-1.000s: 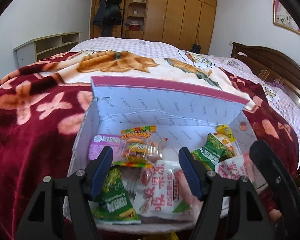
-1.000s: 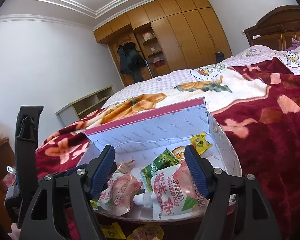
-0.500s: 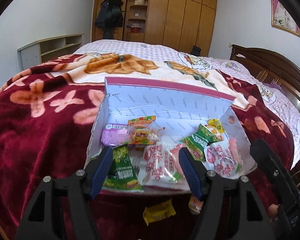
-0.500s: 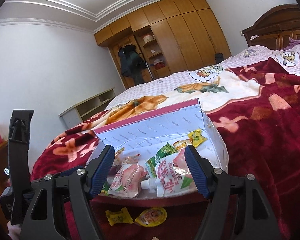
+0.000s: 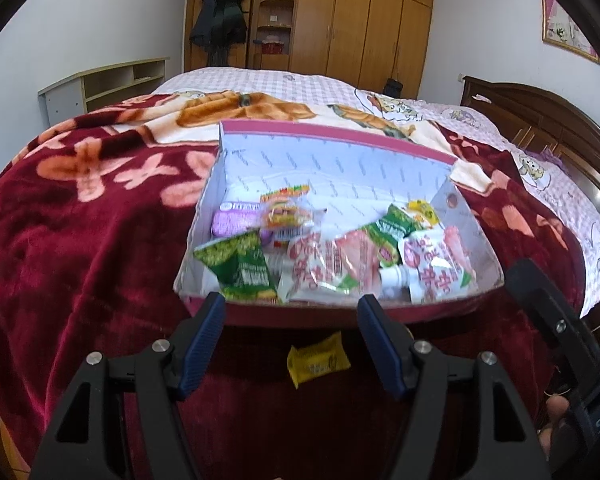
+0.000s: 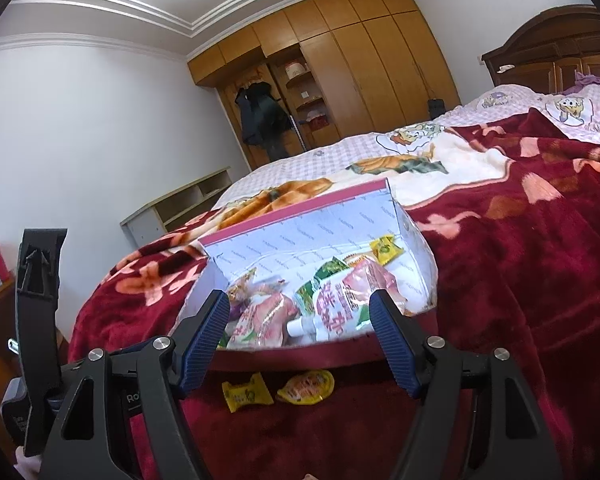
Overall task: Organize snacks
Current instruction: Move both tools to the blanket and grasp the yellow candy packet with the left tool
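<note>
Clearly both grippers, left gripper (image 5: 290,318) and right gripper (image 6: 298,318), hang with jaws spread and empty, since most snacks already fill the box (image 5: 332,160) just beyond their tips. Beneath the jaws, short of the box, a yellow packet (image 5: 318,362) and an orange packet (image 6: 306,387) lie loose on the red blanket (image 5: 80,248), probably next.

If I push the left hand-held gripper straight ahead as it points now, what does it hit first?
Probably the pink front rim of the white cardboard snack box, just beyond the open left hand-held gripper. The small yellow candy wrapper on the dark red floral blanket seems to lie beneath that line, though depth is unclear.
</note>
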`<act>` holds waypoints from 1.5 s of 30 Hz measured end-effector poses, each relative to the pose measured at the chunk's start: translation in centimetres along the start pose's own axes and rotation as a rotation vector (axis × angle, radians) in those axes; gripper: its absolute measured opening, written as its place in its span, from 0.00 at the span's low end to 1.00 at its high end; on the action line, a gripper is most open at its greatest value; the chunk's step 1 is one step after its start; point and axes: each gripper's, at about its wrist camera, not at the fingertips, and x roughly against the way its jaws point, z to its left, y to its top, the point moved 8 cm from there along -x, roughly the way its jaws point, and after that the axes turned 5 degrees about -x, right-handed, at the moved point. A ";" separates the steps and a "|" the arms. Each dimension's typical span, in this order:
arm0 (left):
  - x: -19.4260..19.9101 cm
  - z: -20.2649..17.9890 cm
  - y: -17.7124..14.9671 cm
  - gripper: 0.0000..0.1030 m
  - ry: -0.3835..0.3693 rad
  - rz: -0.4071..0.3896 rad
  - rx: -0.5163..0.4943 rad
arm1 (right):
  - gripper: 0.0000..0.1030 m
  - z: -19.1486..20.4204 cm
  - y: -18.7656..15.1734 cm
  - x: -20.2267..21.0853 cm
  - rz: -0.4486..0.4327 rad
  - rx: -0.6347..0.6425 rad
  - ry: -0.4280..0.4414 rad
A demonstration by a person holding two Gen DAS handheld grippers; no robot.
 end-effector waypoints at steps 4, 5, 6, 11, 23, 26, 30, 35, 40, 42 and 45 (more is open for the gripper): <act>0.1 0.1 -1.1 0.70 0.003 0.018 0.012 | 0.72 -0.6 -0.5 0.7 0.005 0.003 -0.026; 0.0 0.1 -1.4 0.70 0.005 0.026 0.016 | 0.72 -0.8 -0.7 0.8 0.011 0.002 -0.028; -0.1 0.2 -1.6 0.70 0.008 0.033 0.020 | 0.72 -0.9 -1.0 0.9 0.016 0.000 -0.026; -1.0 0.5 -3.0 0.70 0.019 0.077 0.043 | 0.72 -1.2 -1.9 1.1 0.040 0.008 -0.025; -3.0 -1.0 -4.6 0.70 -0.032 0.139 0.065 | 0.72 -3.5 -4.2 -0.2 0.128 -0.017 -0.082; -3.6 -1.2 -4.8 0.70 -0.016 0.147 0.054 | 0.72 -4.0 -4.7 -0.6 0.146 -0.027 -0.094; -4.8 -1.1 -5.0 0.70 -0.007 0.166 0.065 | 0.72 -4.5 -5.3 -1.2 0.170 -0.041 -0.094; -5.8 -0.9 -5.3 0.70 0.010 0.166 0.075 | 0.72 -4.8 -6.0 -1.6 0.186 -0.044 -0.081; -6.1 -1.3 -5.3 0.70 0.039 0.160 0.040 | 0.72 -4.9 -6.3 -1.7 0.185 -0.048 -0.070; -6.1 -1.4 -5.4 0.69 0.048 0.160 0.035 | 0.72 -5.0 -6.4 -1.8 0.188 -0.051 -0.067; -6.1 -1.5 -5.5 0.65 0.052 0.160 0.029 | 0.72 -5.2 -6.6 -2.0 0.202 -0.061 -0.061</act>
